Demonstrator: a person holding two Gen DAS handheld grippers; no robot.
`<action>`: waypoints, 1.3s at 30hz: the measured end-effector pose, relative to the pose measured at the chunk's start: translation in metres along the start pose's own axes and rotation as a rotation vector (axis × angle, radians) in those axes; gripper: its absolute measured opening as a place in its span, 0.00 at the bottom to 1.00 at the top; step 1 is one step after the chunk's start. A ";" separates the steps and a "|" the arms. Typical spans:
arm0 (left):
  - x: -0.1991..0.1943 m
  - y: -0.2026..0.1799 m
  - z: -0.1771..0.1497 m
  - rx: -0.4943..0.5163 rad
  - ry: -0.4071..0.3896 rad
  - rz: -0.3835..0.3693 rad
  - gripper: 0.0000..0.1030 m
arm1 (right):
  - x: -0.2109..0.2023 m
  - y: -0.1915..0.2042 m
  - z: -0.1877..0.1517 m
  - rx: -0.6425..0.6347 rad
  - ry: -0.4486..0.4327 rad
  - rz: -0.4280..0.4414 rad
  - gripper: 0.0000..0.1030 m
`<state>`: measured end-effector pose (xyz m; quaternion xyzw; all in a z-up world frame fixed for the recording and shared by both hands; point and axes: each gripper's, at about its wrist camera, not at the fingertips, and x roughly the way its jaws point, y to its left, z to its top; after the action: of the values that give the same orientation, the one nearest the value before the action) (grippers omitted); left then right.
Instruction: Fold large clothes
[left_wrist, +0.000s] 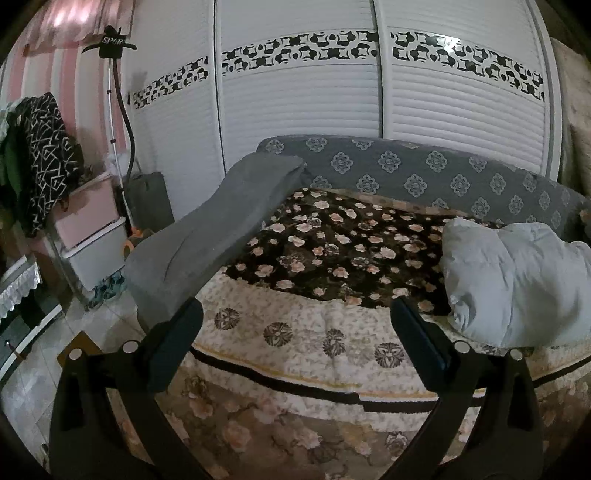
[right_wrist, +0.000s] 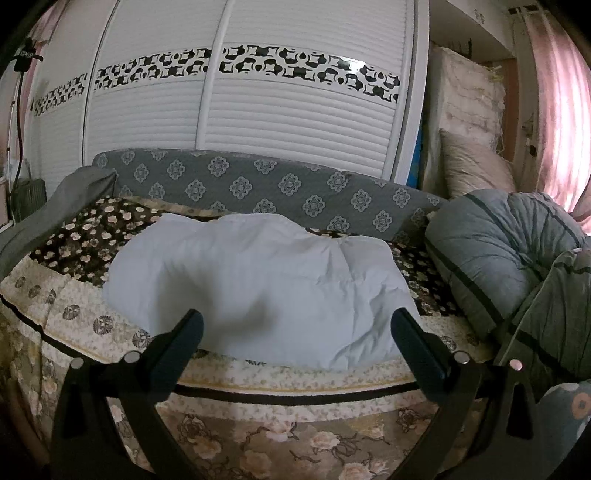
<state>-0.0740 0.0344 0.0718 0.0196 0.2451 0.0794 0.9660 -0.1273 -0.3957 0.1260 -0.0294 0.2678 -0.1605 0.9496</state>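
Right wrist view looks straight at the pale blue garment (right_wrist: 258, 288), lying in a puffy, part-folded heap on the bed (right_wrist: 258, 376) near its front edge, toward the right side; the right gripper (right_wrist: 297, 332) hovers before it with its jaws wide apart and nothing between them; the left gripper (left_wrist: 295, 325) is likewise spread and empty, aimed at the bare floral blanket (left_wrist: 332, 251) left of the heap. A grey cloth (left_wrist: 218, 229) lies over the bed's left edge, close to the left gripper. I judge a fold is about to begin; the next move calls for both grippers to close on the garment's near edge or corners. Only "SPOR" on a black stand top (left_wrist: 112, 40) can be read.
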 end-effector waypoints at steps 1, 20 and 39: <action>-0.001 -0.001 0.000 0.007 -0.004 -0.001 0.97 | 0.000 0.000 0.000 -0.001 0.000 0.000 0.98; 0.005 -0.003 0.003 0.034 -0.023 -0.053 0.97 | 0.000 -0.001 0.000 -0.002 0.000 0.002 0.98; 0.011 -0.007 0.003 0.052 -0.013 -0.070 0.97 | 0.002 -0.006 -0.002 0.007 -0.005 0.005 0.98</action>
<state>-0.0624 0.0294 0.0686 0.0367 0.2413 0.0390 0.9690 -0.1280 -0.4025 0.1242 -0.0257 0.2649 -0.1590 0.9507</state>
